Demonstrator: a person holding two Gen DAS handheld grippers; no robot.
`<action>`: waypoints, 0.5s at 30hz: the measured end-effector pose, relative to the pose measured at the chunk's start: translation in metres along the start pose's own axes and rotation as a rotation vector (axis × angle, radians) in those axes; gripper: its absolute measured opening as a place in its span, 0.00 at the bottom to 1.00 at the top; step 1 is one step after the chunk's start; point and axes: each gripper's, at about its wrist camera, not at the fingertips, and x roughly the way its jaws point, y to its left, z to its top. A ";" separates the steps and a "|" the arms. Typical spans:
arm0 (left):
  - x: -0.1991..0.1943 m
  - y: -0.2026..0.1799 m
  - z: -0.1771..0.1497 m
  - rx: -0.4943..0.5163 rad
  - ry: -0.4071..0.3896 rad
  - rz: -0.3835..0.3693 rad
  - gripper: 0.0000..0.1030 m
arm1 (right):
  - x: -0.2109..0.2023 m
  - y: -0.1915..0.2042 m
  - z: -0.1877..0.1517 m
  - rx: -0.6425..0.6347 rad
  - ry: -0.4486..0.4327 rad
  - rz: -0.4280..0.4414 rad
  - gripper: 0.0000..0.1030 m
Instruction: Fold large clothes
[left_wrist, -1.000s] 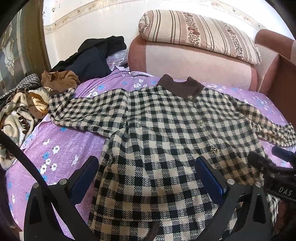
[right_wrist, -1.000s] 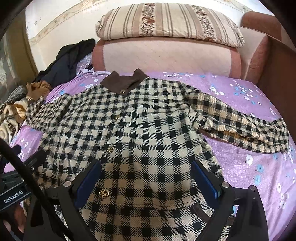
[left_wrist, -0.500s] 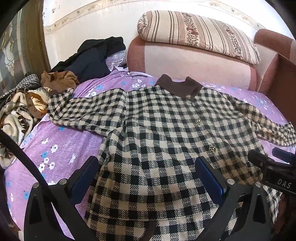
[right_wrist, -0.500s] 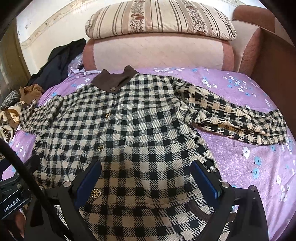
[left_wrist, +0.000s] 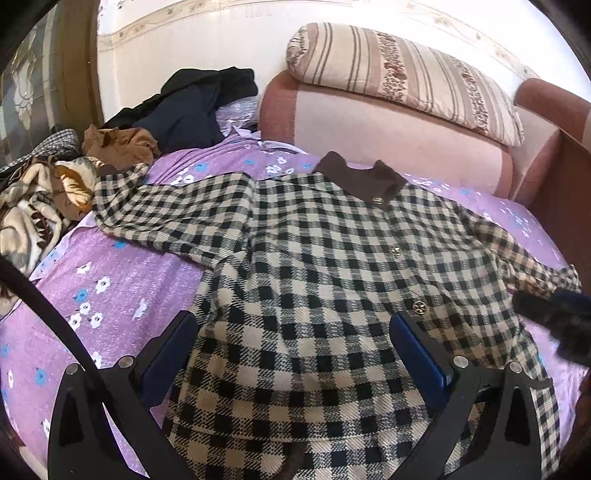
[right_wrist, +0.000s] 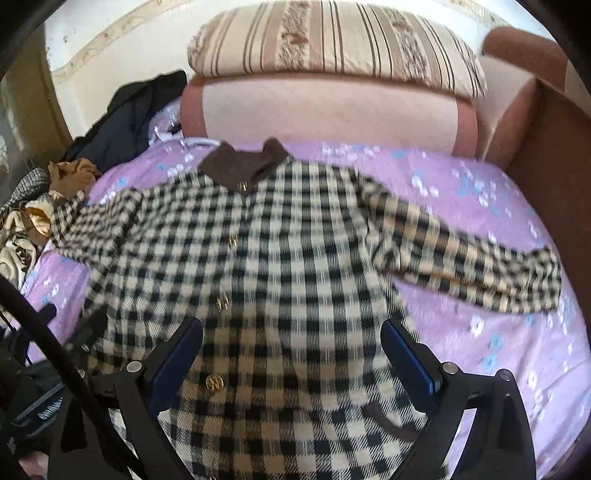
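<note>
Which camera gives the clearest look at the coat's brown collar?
The left wrist view: the brown collar is sharp there, its gold button distinct, on the checked coat. The right wrist view also shows the whole collar, but motion blur smears it.

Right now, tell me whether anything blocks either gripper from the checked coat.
Nothing visible does. The checked coat lies spread flat on the purple bedsheet, directly under the open left gripper and open right gripper. The clothes pile sits off to the side.
</note>
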 end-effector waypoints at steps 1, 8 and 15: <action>0.001 -0.001 -0.001 0.006 -0.002 0.009 1.00 | 0.001 -0.002 -0.001 0.011 -0.016 -0.003 0.96; 0.009 -0.004 -0.003 0.041 0.004 0.040 1.00 | 0.036 -0.014 -0.018 0.068 0.034 -0.016 0.96; 0.014 -0.002 0.000 0.027 0.005 0.041 1.00 | 0.035 -0.007 -0.017 0.031 -0.011 -0.023 0.96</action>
